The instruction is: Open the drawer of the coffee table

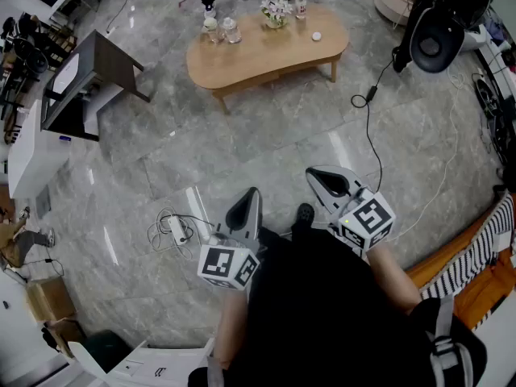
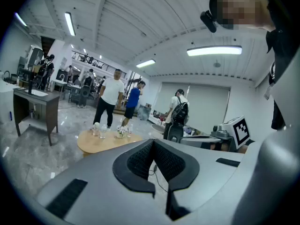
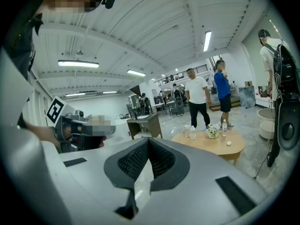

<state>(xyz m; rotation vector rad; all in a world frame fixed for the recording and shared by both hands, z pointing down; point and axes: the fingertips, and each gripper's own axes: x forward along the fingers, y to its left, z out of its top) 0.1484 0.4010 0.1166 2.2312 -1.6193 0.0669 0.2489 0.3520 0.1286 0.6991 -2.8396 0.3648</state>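
The jaws of the left gripper [image 1: 251, 196] and of the right gripper [image 1: 316, 176] are fully closed on nothing. Both are held side by side over the floor [image 1: 242, 143]. The coffee table [image 1: 266, 55] stands well ahead and carries bottles [image 1: 229, 31] and flowers [image 1: 276, 11].

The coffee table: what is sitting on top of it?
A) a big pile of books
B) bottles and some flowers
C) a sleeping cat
B: in the head view the coffee table has bottles and a small bunch of flowers on it.
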